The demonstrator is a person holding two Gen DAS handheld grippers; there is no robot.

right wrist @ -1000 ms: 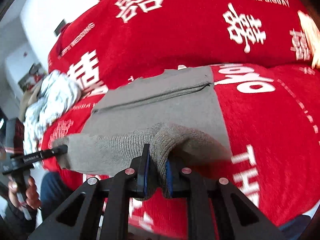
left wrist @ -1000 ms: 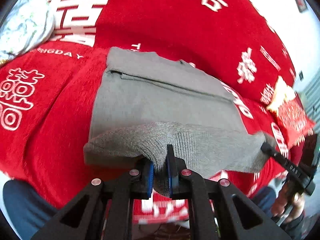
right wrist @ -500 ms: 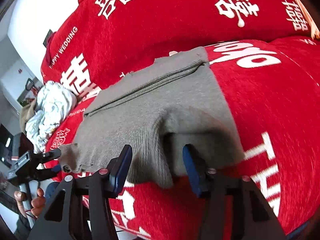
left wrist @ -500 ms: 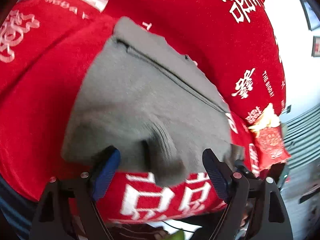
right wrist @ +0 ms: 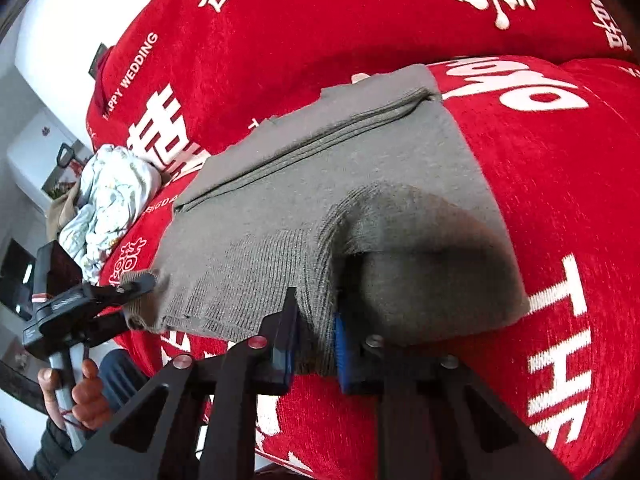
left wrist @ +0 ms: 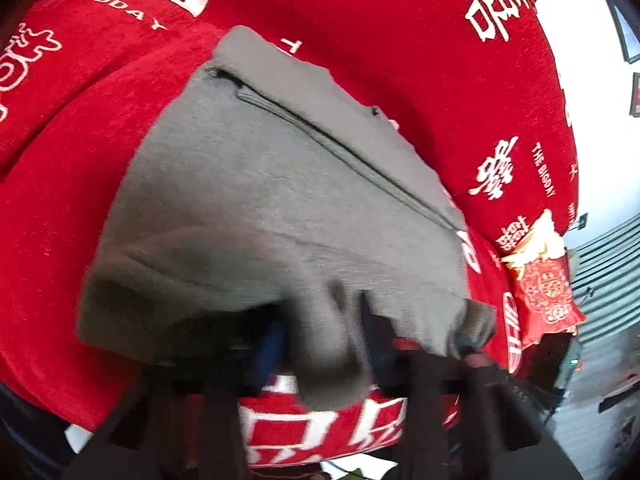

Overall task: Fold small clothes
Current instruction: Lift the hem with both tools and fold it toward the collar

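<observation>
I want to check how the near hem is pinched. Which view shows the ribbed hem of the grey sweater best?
The right wrist view: the ribbed hem is sharp there, with a fold of it between the closing pads of the right gripper. The left wrist view shows the same edge blurred, bunched at the closing left gripper.

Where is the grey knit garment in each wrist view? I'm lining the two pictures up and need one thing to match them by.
Left wrist view: the grey knit garment fills the centre, its near hem between the left gripper fingers as the jaws close.
Right wrist view: it lies centre-left, its hem pinched in the closing right gripper.
Shared landmark: the dark seam across the garment's far part on the red cover.
</observation>
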